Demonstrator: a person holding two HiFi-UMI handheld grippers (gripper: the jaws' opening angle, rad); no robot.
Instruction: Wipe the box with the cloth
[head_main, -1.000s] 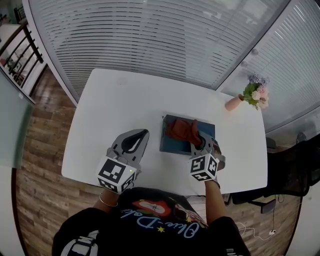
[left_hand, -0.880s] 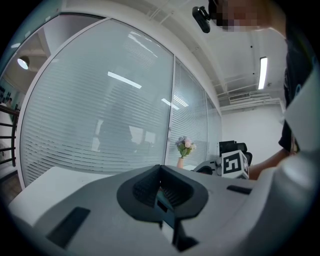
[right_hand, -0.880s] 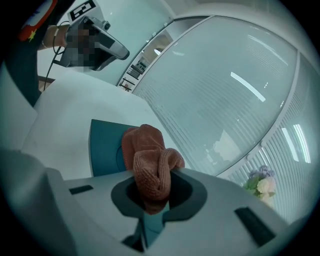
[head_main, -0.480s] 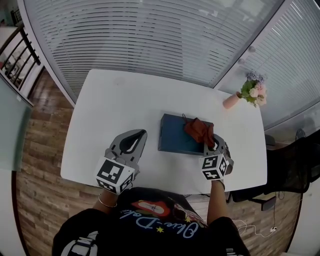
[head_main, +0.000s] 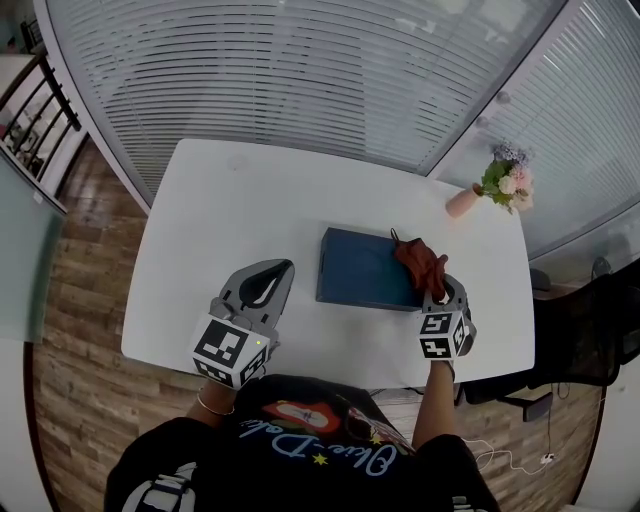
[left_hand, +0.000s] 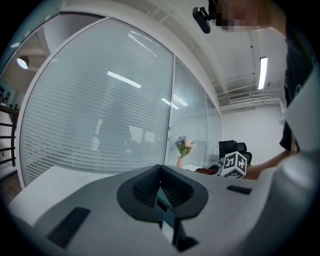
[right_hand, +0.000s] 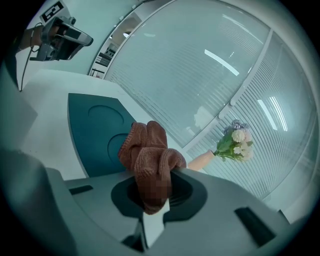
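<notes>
A flat dark teal box (head_main: 364, 270) lies on the white table (head_main: 230, 220), right of centre. My right gripper (head_main: 436, 293) is shut on a rust-red cloth (head_main: 420, 261), which bunches over the box's right end. In the right gripper view the cloth (right_hand: 148, 156) sticks out of the jaws, with the box (right_hand: 98, 131) to its left. My left gripper (head_main: 262, 284) hovers above the table left of the box, jaws together with nothing in them; in its own view the left gripper (left_hand: 161, 195) points level across the table.
A small pink vase of flowers (head_main: 503, 186) stands at the table's back right; the same flowers (right_hand: 232, 143) show beyond the cloth. Slatted glass walls (head_main: 300, 70) rise behind the table. A black office chair (head_main: 590, 340) sits off the right edge.
My right gripper has dragged the cloth rightward across the box top, from its middle to its right end. The left gripper has stayed put.
</notes>
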